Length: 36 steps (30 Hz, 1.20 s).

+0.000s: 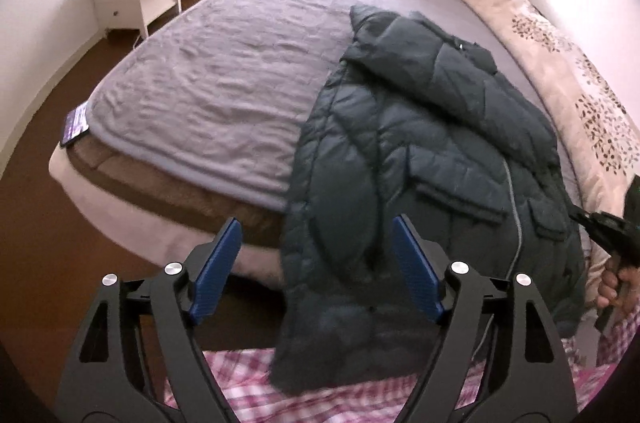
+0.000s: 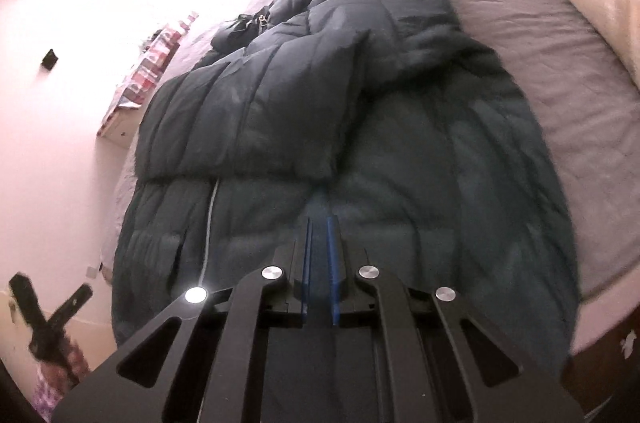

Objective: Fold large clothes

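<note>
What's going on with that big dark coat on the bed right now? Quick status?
Left gripper open, empty. Right gripper shut, nothing visibly between pads. Dark puffer coat flat on the bed, sleeve folded across. Nothing in the way.

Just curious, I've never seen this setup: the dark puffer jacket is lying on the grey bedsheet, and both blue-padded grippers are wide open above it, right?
Not quite. The puffer jacket does lie on the grey bedsheet, and the left gripper is wide open. But the right gripper is nearly shut, its blue pads almost together with nothing visibly between them, as the right wrist view shows.
</note>
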Available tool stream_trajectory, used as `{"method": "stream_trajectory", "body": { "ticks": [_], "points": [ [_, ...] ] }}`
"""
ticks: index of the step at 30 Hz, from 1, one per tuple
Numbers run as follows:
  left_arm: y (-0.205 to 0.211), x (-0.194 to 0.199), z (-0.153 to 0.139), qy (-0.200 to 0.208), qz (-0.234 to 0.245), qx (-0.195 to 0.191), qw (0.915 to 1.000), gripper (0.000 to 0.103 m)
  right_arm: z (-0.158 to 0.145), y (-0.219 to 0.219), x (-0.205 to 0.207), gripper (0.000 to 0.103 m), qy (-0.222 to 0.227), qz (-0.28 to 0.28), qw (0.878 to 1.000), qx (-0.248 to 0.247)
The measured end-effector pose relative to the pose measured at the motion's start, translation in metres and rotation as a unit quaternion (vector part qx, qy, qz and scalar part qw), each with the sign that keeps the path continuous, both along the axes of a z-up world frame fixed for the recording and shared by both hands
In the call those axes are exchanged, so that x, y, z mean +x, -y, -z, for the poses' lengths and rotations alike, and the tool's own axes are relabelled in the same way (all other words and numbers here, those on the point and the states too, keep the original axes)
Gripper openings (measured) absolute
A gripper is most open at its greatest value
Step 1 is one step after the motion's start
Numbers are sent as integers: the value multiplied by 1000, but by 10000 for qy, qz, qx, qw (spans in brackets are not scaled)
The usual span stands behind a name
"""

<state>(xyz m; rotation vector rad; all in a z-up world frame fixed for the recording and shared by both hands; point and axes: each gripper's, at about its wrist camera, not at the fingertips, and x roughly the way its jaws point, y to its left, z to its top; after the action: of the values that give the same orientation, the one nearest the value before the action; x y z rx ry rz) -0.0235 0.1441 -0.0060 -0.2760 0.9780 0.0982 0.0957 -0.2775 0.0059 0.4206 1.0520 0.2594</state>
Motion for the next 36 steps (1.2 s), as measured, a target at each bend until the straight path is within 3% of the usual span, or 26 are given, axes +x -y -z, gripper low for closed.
{"method": "stream_trajectory", "body": {
  "ticks": [7, 13, 26, 28, 29, 31, 36],
  "points": [
    [-6, -17, 27, -407, 161, -330, 9985, 78, -3, 34, -65, 9, -50, 171, 9990, -414],
    [6, -18, 44, -555, 417, -543, 9961, 78, 4, 63, -99, 9, -277, 506, 9979, -304],
    [8, -12, 68, -873, 462, -1082, 9892, 78, 14, 91, -137, 9, -556, 952, 9935, -299],
    [8, -12, 69, -881, 450, -1086, 9891, 78, 19, 96, -142, 47, -624, 1062, 9920, -292],
    [9, -12, 68, -870, 447, -1076, 9894, 78, 18, 96, -145, 75, -575, 1133, 9914, -321],
    [9, -12, 67, -856, 456, -1046, 9898, 78, 15, 95, -148, 75, -400, 1098, 9924, -397],
    [14, -11, 65, -866, 549, -974, 9900, 78, 19, 89, -144, 75, -470, 967, 9936, -355]
  ]
}}
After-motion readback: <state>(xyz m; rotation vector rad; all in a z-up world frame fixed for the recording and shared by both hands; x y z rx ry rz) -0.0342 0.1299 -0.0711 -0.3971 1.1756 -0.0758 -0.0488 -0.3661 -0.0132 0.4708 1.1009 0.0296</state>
